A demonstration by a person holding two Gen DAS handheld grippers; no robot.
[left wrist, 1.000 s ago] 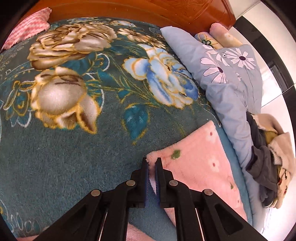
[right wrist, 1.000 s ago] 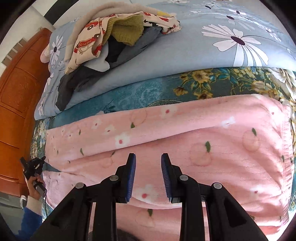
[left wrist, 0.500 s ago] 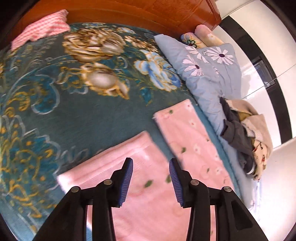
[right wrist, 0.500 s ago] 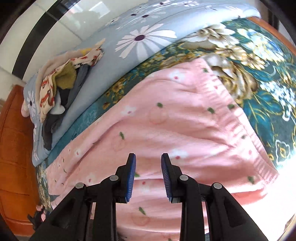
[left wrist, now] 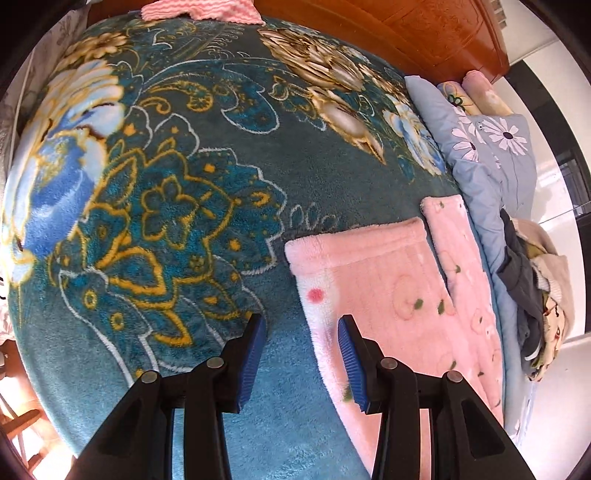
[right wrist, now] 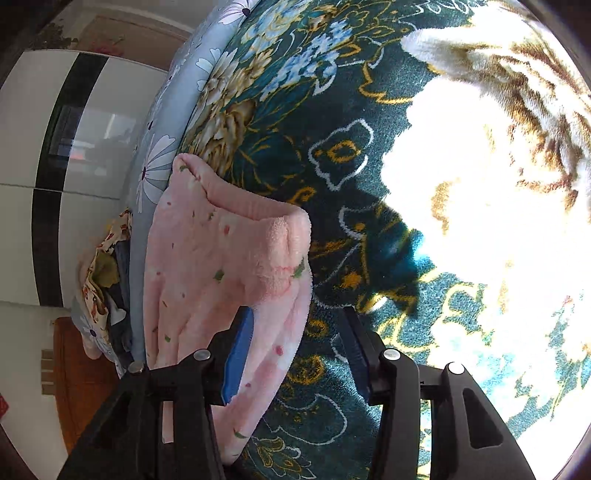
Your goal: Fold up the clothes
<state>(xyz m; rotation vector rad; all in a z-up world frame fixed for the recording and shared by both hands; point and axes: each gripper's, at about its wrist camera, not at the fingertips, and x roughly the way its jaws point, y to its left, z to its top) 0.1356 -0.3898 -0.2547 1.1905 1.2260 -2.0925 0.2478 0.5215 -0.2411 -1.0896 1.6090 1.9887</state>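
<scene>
Pink fleece trousers (left wrist: 402, 295) with small flower prints lie flat on the teal floral blanket (left wrist: 177, 229), their leg ends toward the headboard. My left gripper (left wrist: 301, 345) is open above the near edge of one leg, its right finger over the fabric. In the right wrist view the trousers' waistband end (right wrist: 255, 236) lies on the blanket (right wrist: 332, 110). My right gripper (right wrist: 295, 339) is open wide over that edge, its left finger above the pink fabric. Neither gripper holds anything.
A blue-grey daisy-print duvet (left wrist: 491, 155) runs along the far side of the bed, with a pile of unfolded clothes (left wrist: 535, 295) on it. A wooden headboard (left wrist: 406, 26) and a pink striped cloth (left wrist: 199, 9) are at the top. White wardrobe doors (right wrist: 44, 155) stand beyond.
My left gripper let go of the trouser leg, opened and drew back left. My right gripper opened wider and swung to the waistband edge, now looking across the blanket.
</scene>
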